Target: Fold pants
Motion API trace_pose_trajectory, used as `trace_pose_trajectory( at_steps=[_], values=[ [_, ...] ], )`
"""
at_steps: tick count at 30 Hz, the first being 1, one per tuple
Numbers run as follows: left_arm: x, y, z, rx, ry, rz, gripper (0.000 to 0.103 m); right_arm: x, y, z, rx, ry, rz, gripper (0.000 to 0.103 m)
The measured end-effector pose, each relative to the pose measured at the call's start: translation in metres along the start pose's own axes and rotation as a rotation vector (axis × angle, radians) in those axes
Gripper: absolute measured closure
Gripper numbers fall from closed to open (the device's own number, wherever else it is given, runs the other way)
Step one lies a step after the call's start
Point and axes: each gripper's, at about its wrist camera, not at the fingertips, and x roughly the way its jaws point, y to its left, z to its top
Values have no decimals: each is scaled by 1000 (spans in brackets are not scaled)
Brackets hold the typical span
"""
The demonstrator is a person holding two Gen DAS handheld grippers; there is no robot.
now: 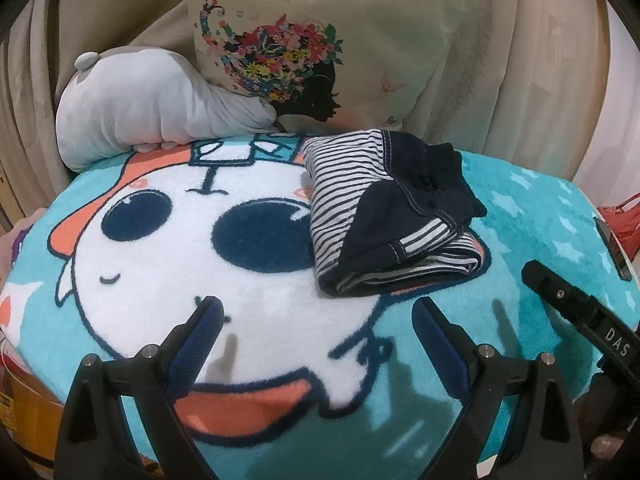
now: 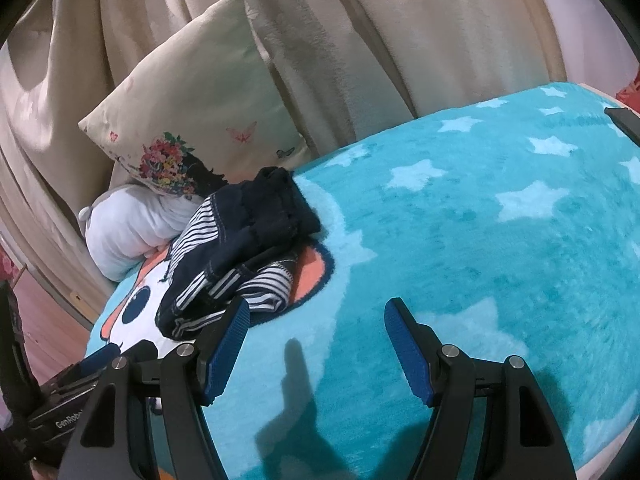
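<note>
The navy and white striped pants (image 1: 384,212) lie folded in a compact bundle on the teal cartoon blanket (image 1: 532,220). They also show in the right wrist view (image 2: 236,248), left of centre. My left gripper (image 1: 316,312) is open and empty, hovering above the blanket just in front of the bundle. My right gripper (image 2: 316,312) is open and empty, its left finger (image 2: 228,344) close to the bundle's near edge. The right gripper's body (image 1: 580,312) shows at the right edge of the left wrist view.
A cream cushion with a floral print (image 1: 320,48) and a white plush toy (image 1: 140,108) lean against beige curtains (image 2: 360,40) behind the blanket. The blanket's starred part (image 2: 500,208) spreads to the right. A dark flat object (image 1: 616,248) lies at its right edge.
</note>
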Motion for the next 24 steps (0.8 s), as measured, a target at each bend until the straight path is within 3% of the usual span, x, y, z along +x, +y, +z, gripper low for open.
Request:
trace_pose_trajectory(
  at_steps=[11,24],
  values=[
    [-8,16,-2,-36,-21,-36,8,0,22,-5,-39,13,-8,28],
    [-3,26,-3,-56,-7,-23,8,5,32,-6,-59,34,-16,28]
  ],
)
